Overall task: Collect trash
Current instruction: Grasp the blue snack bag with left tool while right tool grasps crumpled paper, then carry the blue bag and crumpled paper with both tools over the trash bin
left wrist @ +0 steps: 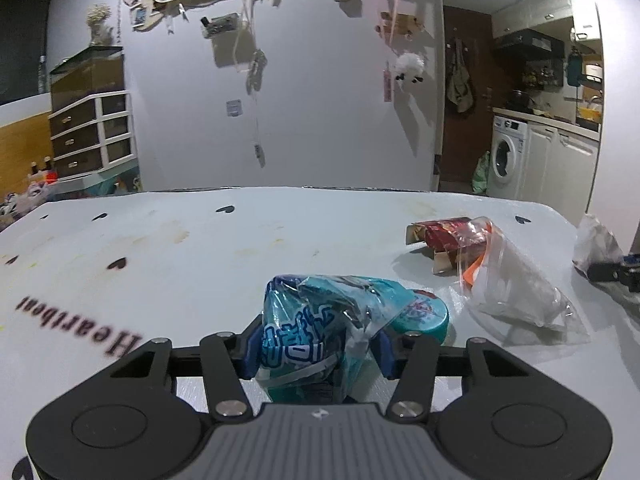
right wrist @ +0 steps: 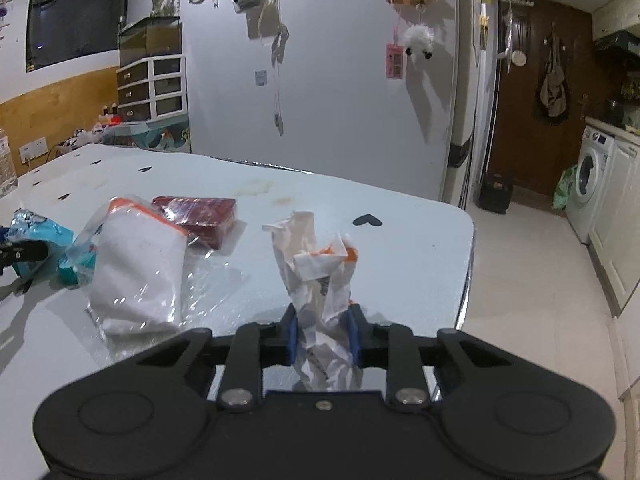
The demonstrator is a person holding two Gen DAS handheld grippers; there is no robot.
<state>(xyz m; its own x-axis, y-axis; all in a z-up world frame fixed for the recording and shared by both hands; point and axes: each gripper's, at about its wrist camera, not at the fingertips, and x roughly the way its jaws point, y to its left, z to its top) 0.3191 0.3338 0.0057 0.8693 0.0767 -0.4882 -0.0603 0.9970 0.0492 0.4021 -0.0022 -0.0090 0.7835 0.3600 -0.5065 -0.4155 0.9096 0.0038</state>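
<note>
My left gripper [left wrist: 318, 350] is shut on a crumpled blue plastic wrapper [left wrist: 320, 320] that bulges up between its blue pads, low over the pale table [left wrist: 180, 264]. A teal round lid [left wrist: 424, 314] lies just behind the wrapper. In the right wrist view my right gripper [right wrist: 323, 334] is shut on a crumpled white and orange paper [right wrist: 316, 272] that stands up from its pads. The same blue wrapper [right wrist: 36, 236] and the left gripper's dark fingers [right wrist: 24, 250] show at the far left edge of that view.
A clear zip bag with white contents [right wrist: 136, 276] [left wrist: 516, 280] lies between the two grippers, with a dark red box [right wrist: 200, 216] [left wrist: 444, 236] behind it. The table's right edge [right wrist: 468, 264] drops to a tiled floor. Drawers [left wrist: 92, 132] stand at the back left.
</note>
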